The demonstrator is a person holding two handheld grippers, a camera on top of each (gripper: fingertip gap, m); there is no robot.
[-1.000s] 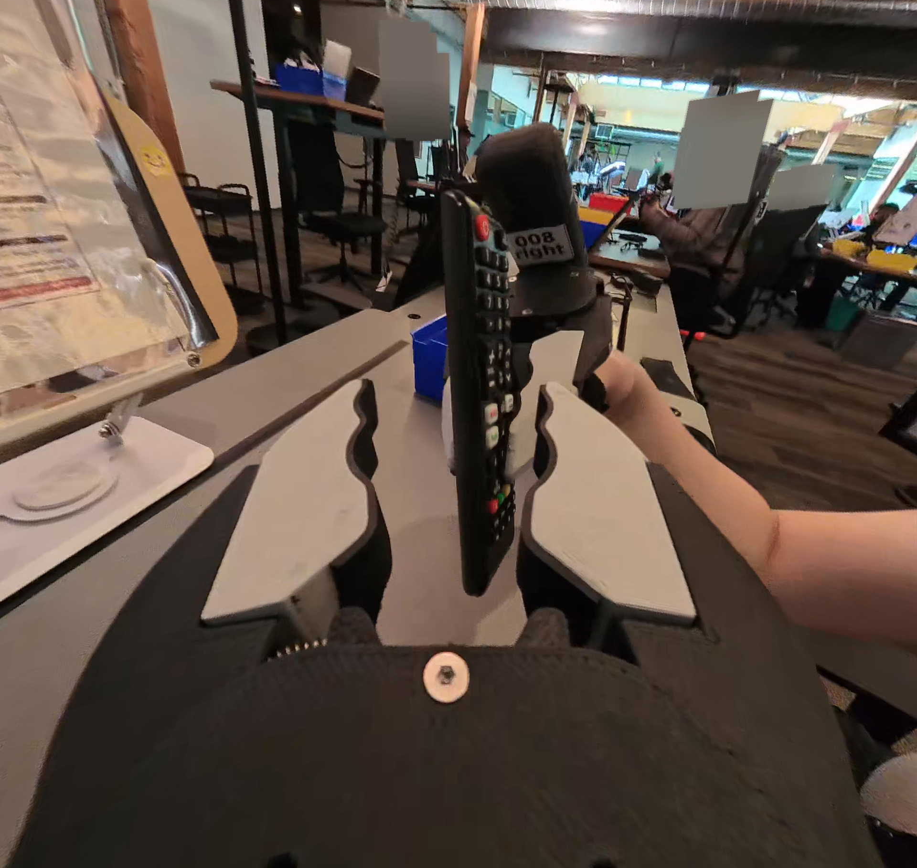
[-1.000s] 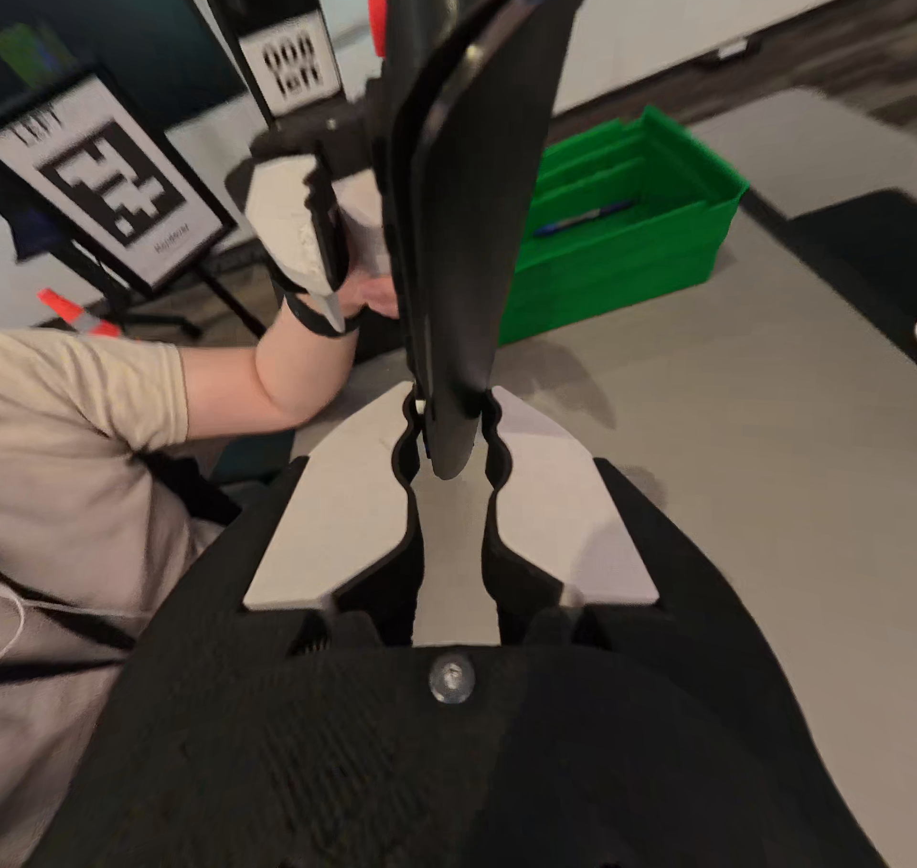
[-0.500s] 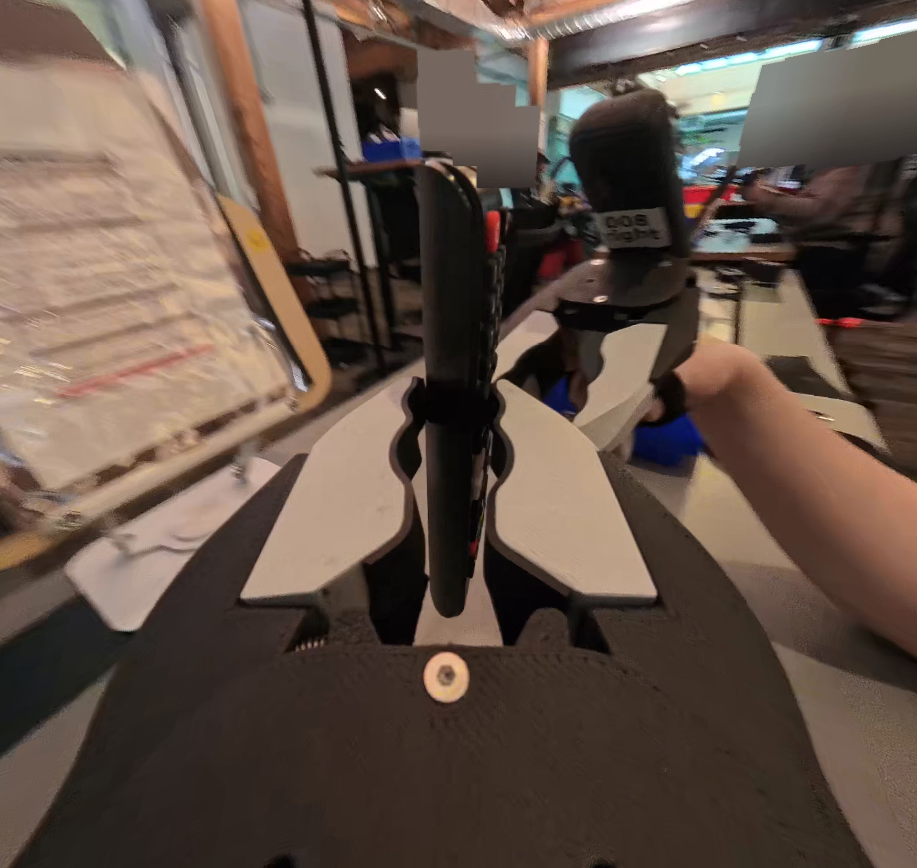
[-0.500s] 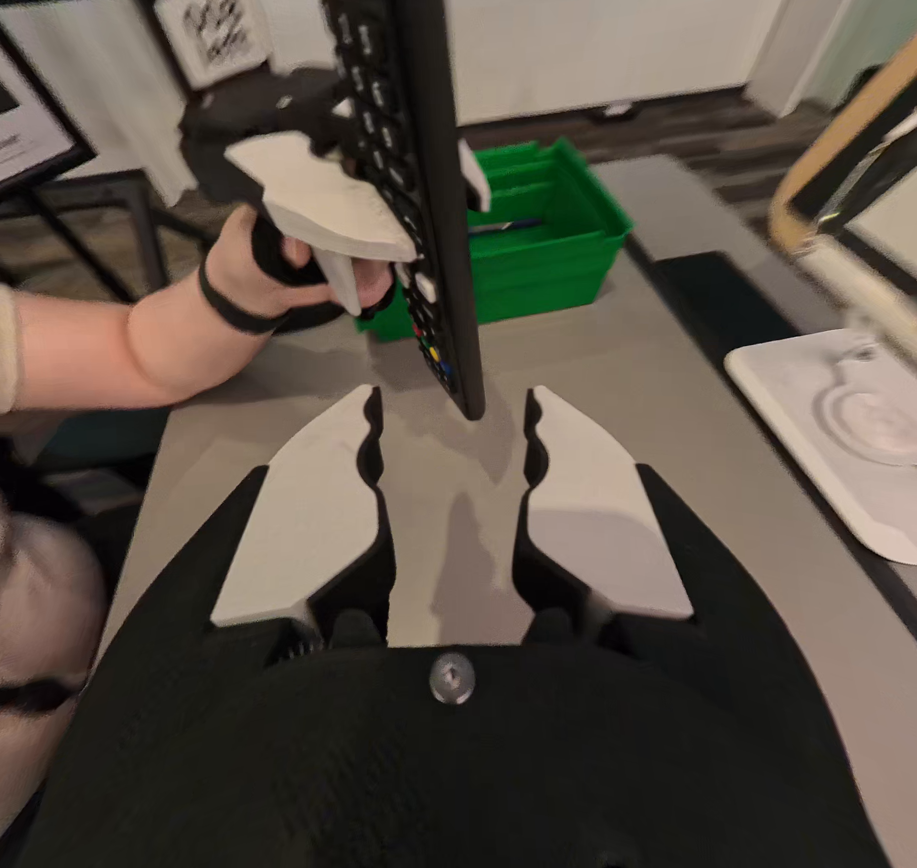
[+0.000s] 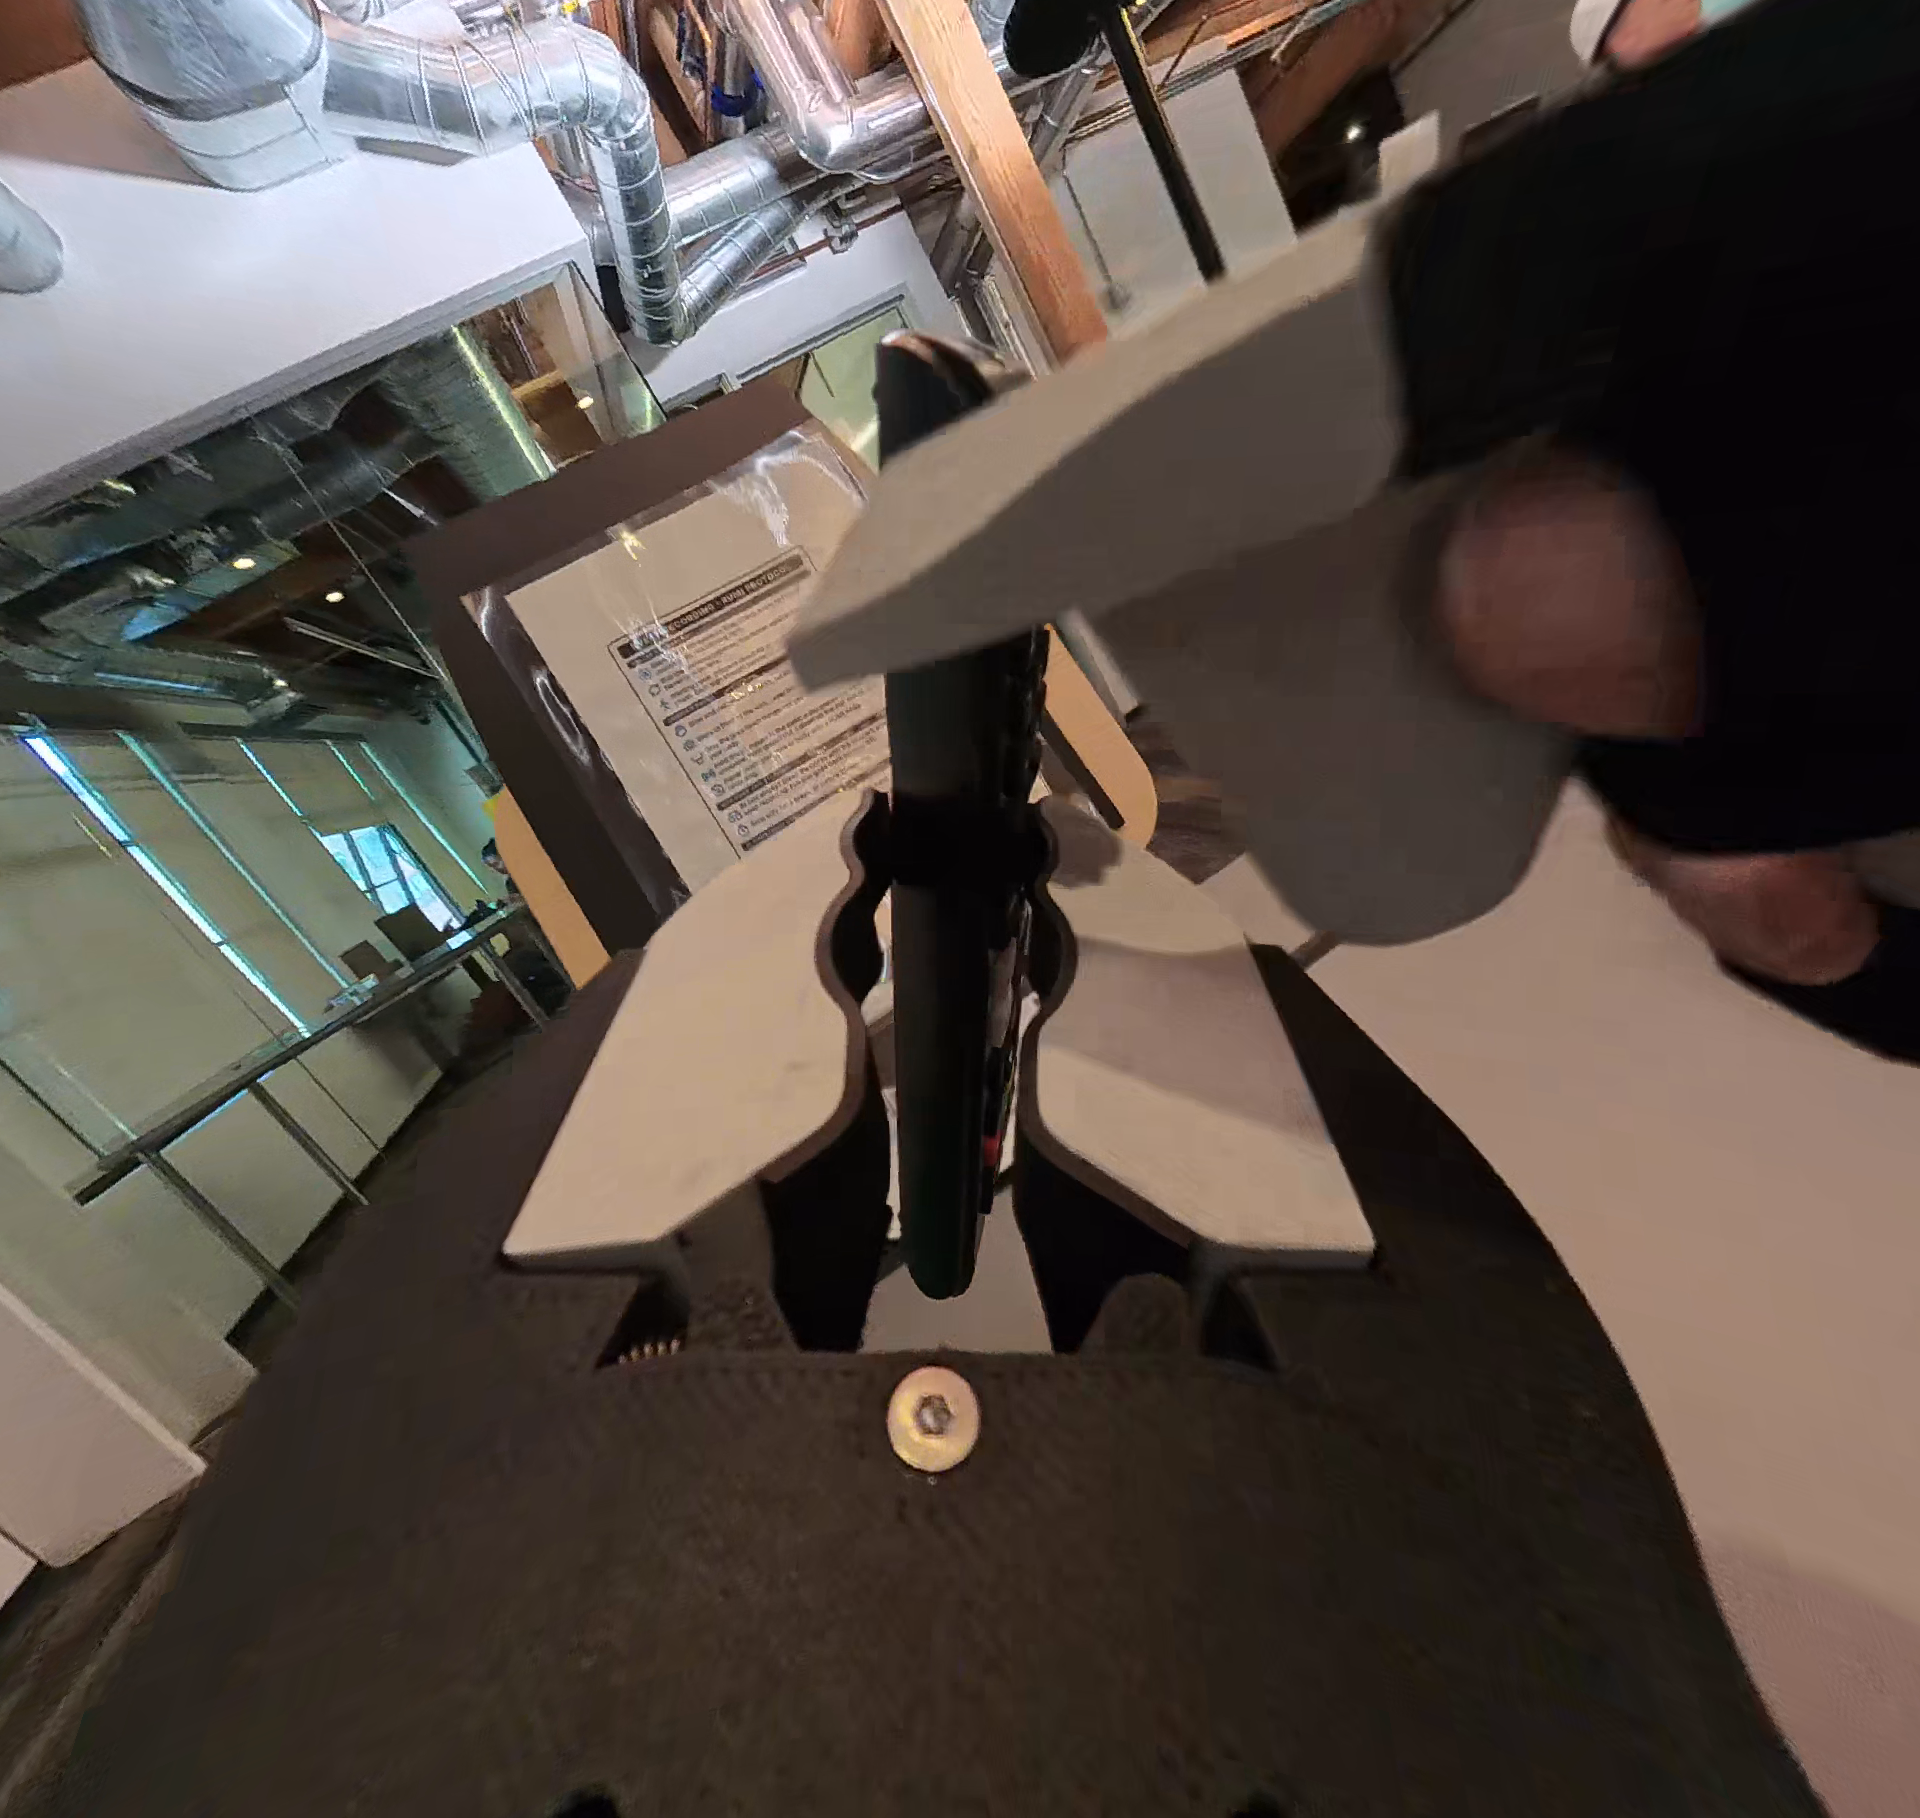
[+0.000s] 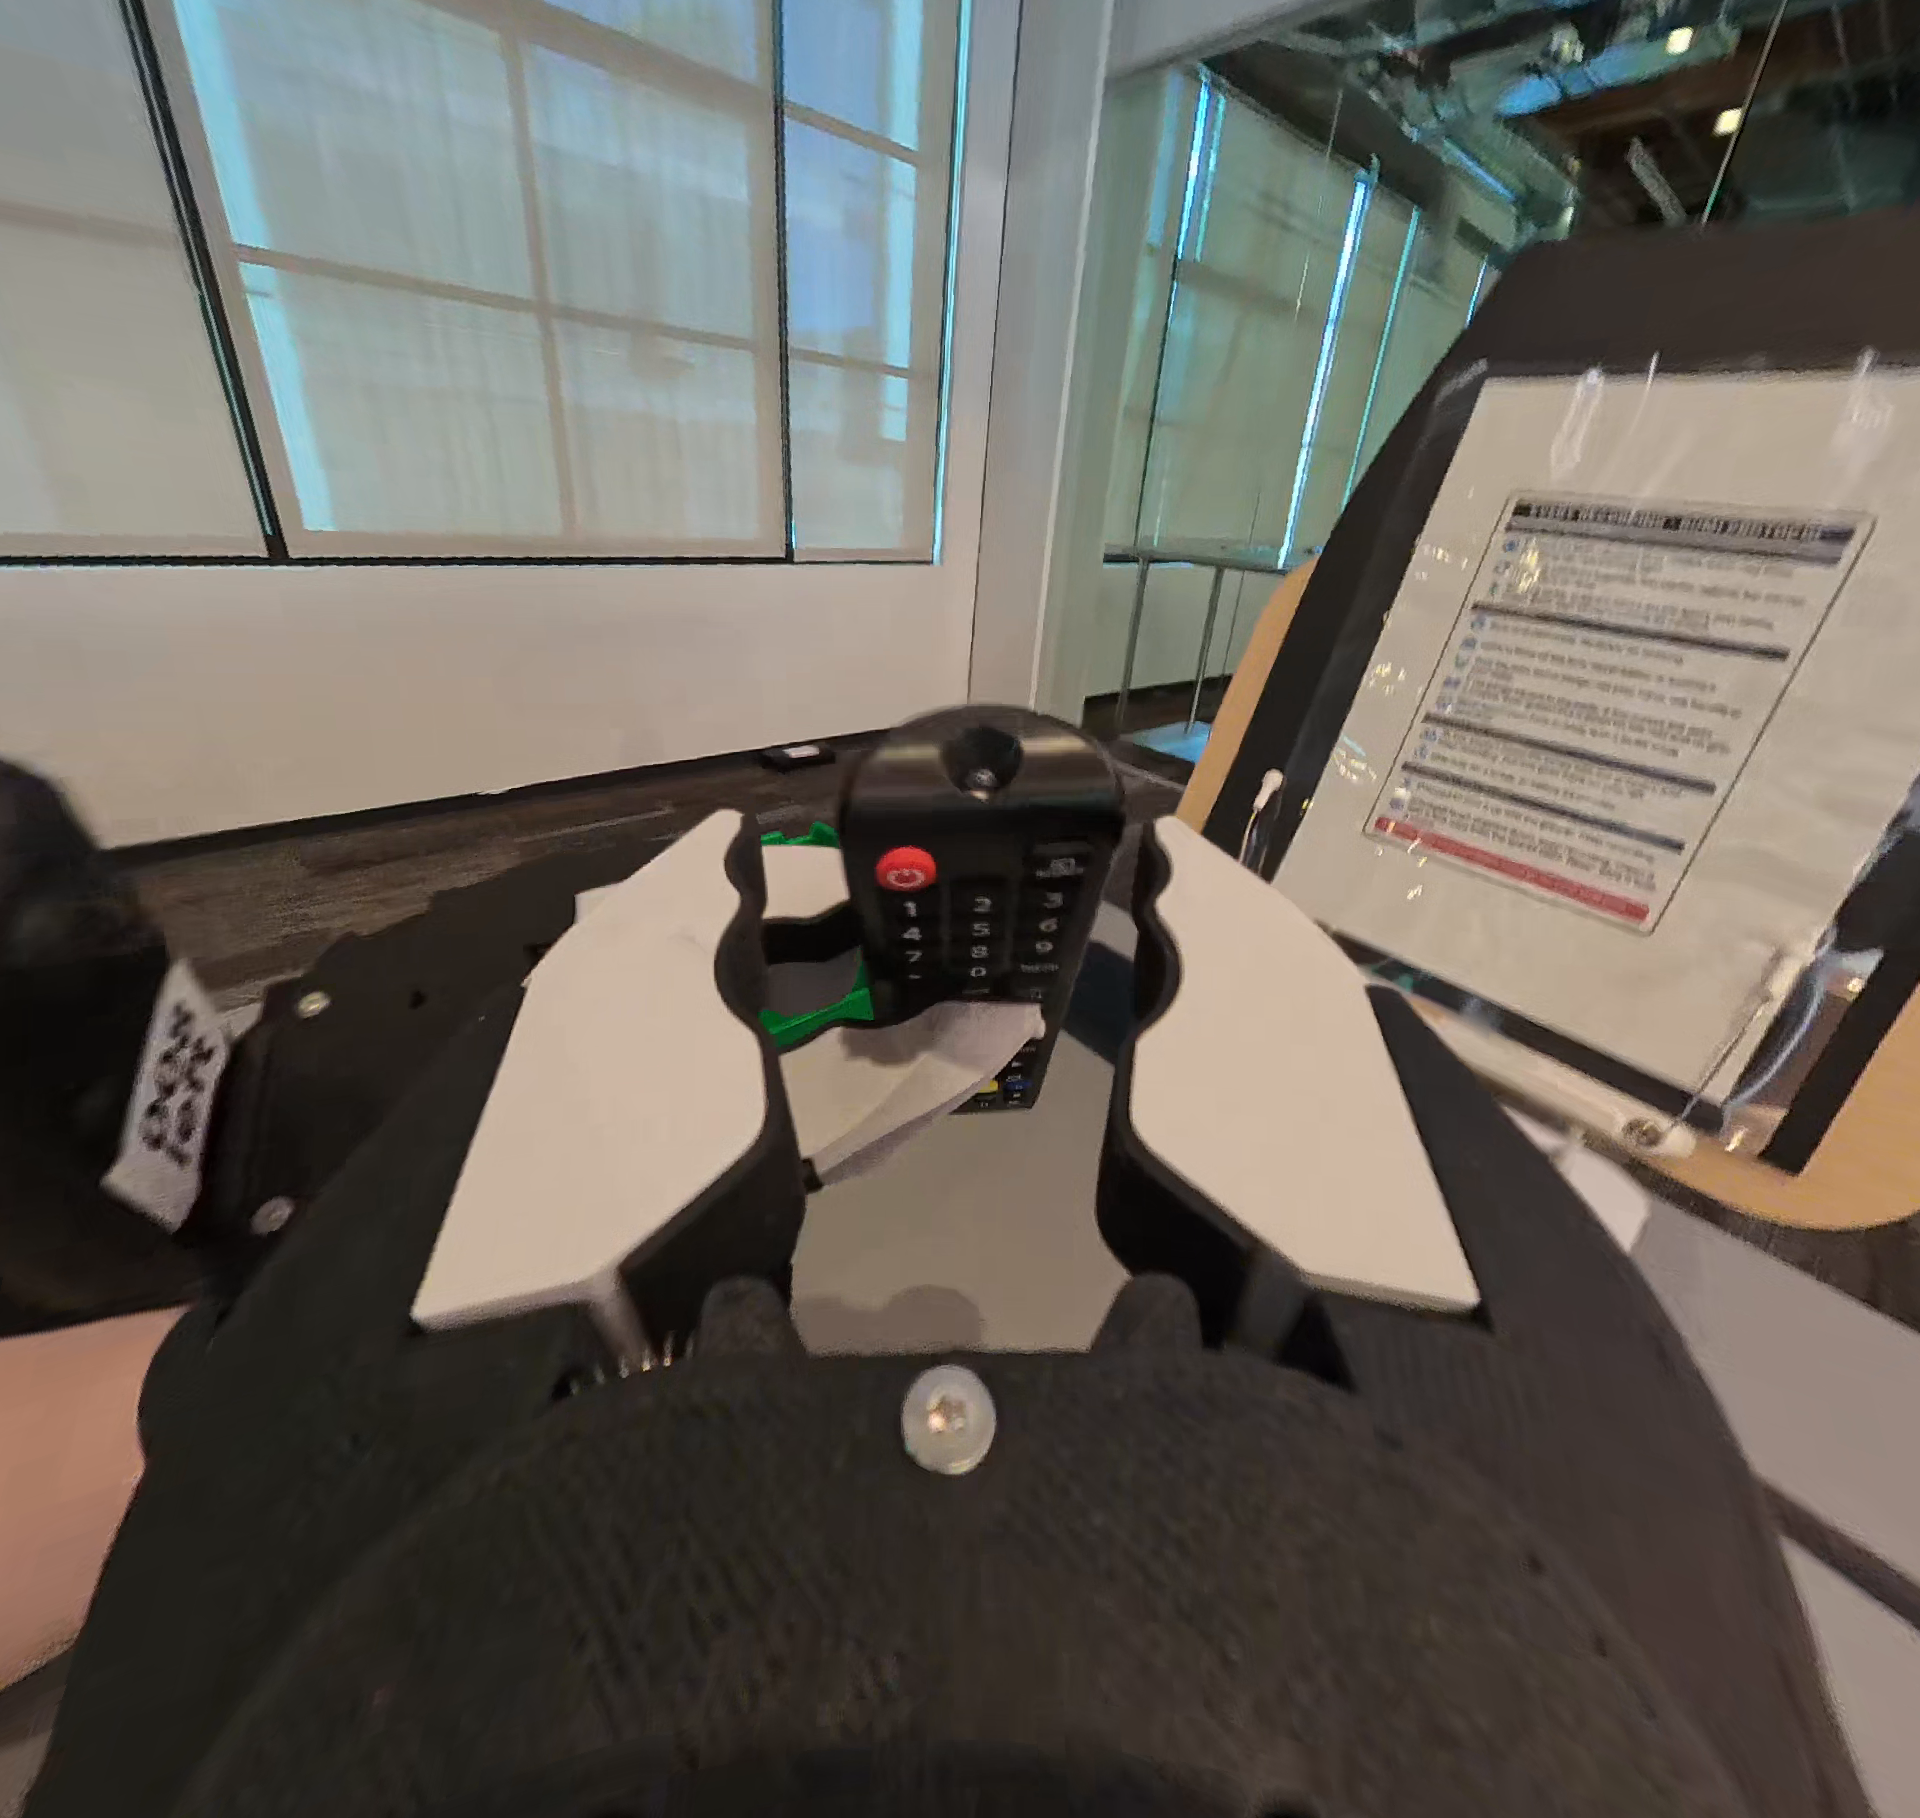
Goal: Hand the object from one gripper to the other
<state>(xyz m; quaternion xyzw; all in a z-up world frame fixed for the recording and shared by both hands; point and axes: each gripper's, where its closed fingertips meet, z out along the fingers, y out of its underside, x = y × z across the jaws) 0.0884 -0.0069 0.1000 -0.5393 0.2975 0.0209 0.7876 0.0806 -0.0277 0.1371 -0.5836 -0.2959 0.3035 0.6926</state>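
The remote control is standing on end at the centre of the left wrist view, clamped between the two fingers of my left claw, which is gripping its lower half edge-on. In the right wrist view the same remote control is showing its button face and red power key at mid-frame, lying in the gap of my right claw, whose fingers are standing wide apart and touching nothing.

Step in hand, as I judge it: the right claw is lining up on the remote's upper half for the next pass. To do this well, I am aiming to keep the left claw steady and upright, to centre the upper end between the right fingers, to close squarely on the long edges clear of the left fingertips, and to release only once that grip is firm.

View differences: the left wrist view is showing the right claw crossing the remote from the upper right of the frame, with a thumb behind it, and ceiling ducts above. Only the right wrist view is showing the keypad, a green bin behind the left claw's fingers, the grey counter and the windows. A framed notice sheet is appearing in both.
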